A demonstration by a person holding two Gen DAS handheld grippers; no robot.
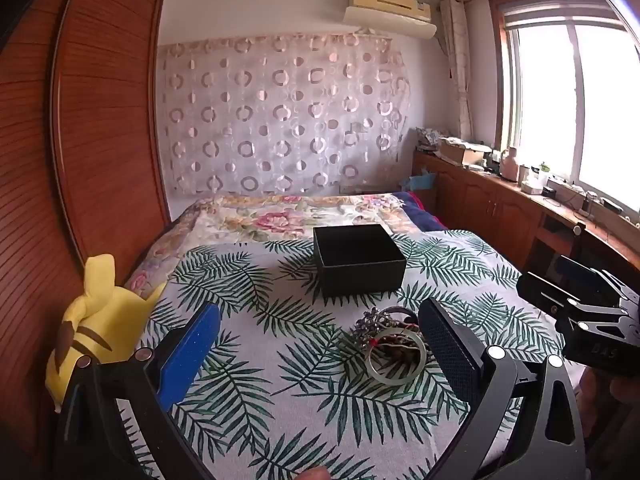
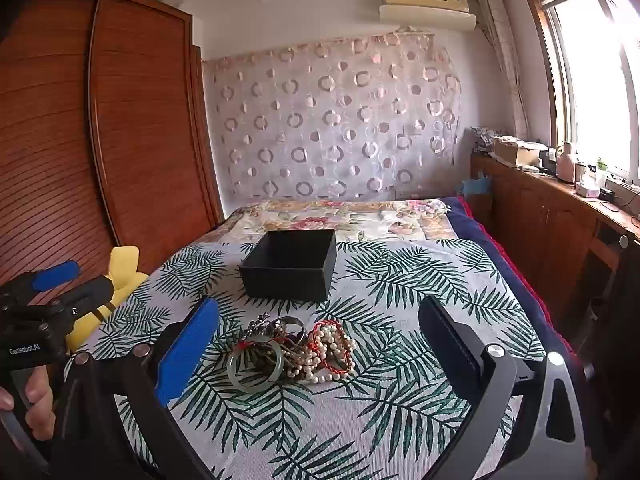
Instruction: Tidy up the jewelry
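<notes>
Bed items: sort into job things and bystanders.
Job:
- tangled pile of bracelets, pearl strands and a pale green jade bangle
- open black square box

Just lying about:
- yellow plush toy
- leaf-print bedspread

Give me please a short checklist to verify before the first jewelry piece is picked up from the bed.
1. Black box open, no lid on it: ok.
2. Box inside free of other things: cannot tell, its floor is hidden.
3. Jewelry pile in front of the box, apart from it: ok.
4. Right tool open, nothing between its fingers: ok.
5. Left tool open, holding nothing: ok.
6. Green bangle free to lift alone: not ok, it lies tangled with cords and the pearl strand.
</notes>
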